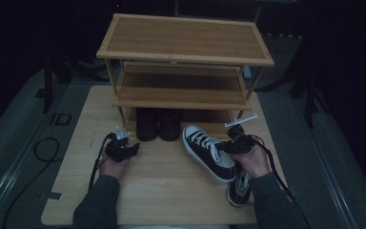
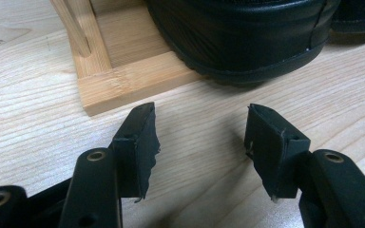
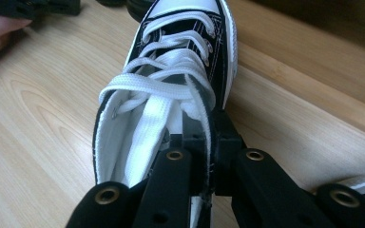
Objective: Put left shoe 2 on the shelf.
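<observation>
My right gripper [image 3: 208, 142] has its jaws clamped on the collar of the black-and-white sneaker [image 1: 207, 151], which lies on the counter [image 1: 162, 186] just before the wooden shoe rack [image 1: 183, 57] (its mate [image 1: 238, 189] is by my right wrist). My left gripper [image 2: 202, 137] hangs empty, jaws parted, near black boots [image 1: 158, 125].

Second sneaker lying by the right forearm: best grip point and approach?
Likely the collar wall of the second sneaker, from above: it is thin and its opening faces up. The right gripper is shut on the first sneaker the same way; the left gripper is open.
</observation>
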Motion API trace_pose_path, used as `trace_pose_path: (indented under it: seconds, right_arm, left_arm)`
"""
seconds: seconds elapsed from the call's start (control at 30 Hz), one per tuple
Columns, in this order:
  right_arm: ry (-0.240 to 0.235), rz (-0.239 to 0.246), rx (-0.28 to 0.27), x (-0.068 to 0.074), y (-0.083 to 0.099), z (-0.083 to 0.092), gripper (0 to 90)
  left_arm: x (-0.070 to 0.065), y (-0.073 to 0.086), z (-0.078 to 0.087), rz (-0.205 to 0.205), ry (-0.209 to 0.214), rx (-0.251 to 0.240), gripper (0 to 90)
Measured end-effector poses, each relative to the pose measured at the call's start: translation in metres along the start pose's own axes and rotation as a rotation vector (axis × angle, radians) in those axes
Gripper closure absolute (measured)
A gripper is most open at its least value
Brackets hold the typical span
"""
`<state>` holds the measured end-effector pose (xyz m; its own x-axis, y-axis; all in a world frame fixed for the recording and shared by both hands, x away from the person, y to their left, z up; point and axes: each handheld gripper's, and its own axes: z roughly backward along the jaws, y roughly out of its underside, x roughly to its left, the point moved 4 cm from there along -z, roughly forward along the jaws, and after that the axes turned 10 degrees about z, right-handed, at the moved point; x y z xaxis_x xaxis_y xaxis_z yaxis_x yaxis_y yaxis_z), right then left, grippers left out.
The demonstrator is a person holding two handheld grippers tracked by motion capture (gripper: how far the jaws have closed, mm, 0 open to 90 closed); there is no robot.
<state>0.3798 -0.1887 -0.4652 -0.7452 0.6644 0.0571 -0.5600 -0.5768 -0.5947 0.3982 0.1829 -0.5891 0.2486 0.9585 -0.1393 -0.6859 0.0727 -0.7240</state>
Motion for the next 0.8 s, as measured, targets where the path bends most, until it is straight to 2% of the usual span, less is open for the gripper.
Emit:
trace_pose_path:
  seconds: [0.5,0.8]
  right_arm:
    - [-0.036,0.029,-0.049,0.005,-0.014,0.019,87.8]
    - [-0.064,0.057,-0.059,0.008,-0.024,0.026,87.8]
  left_arm:
    - [0.0,0.0,0.0,0.0,0.0,0.0,44.9]
    - [0.0,0.0,0.0,0.0,0.0,0.0,44.9]
